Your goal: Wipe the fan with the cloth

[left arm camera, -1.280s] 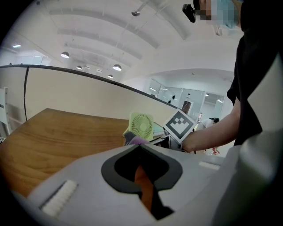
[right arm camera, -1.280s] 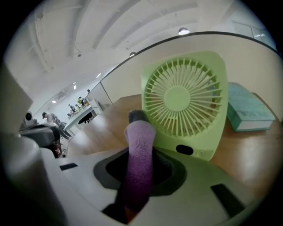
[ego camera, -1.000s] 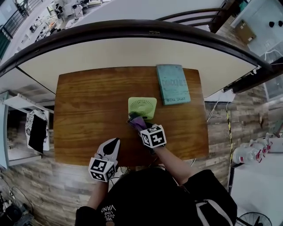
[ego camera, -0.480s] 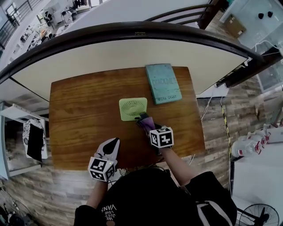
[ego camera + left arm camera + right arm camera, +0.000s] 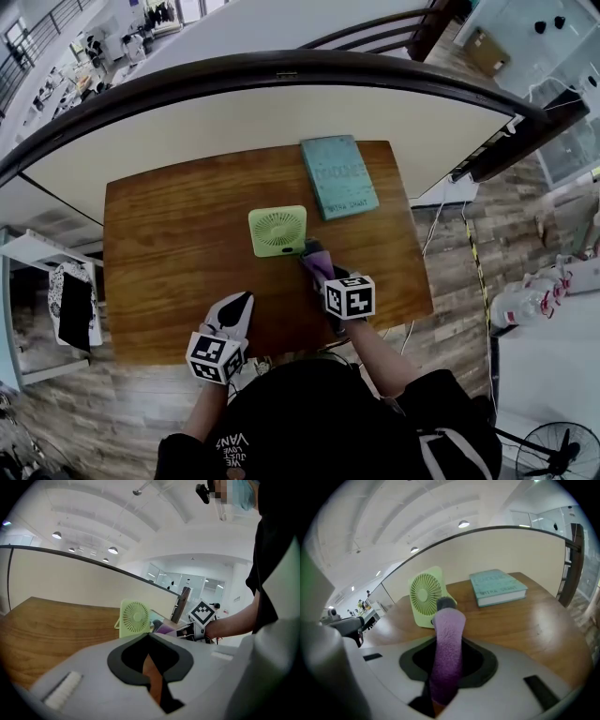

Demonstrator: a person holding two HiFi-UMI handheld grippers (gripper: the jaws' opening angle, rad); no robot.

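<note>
A small light-green square fan [image 5: 277, 231] stands upright in the middle of the wooden table [image 5: 169, 253]. My right gripper [image 5: 314, 255] is shut on a purple cloth [image 5: 320, 266] just off the fan's lower right corner. In the right gripper view the cloth [image 5: 449, 639] sticks up out of the right gripper [image 5: 448, 620], its tip close to the fan [image 5: 425, 596]; I cannot tell if they touch. My left gripper [image 5: 240, 305] rests shut and empty near the table's front edge, left of the fan. The left gripper [image 5: 149, 637] looks towards the fan [image 5: 134, 618].
A teal book [image 5: 339, 176] lies flat at the table's back right, behind the fan, and it is the book [image 5: 498, 588] in the right gripper view. A white partition [image 5: 281, 112] runs along the far edge. Bare wood spreads left of the fan.
My right gripper and the cloth have slid from the fan's lower front edge to the right, ending just past its lower right corner. The left gripper has stayed put.
</note>
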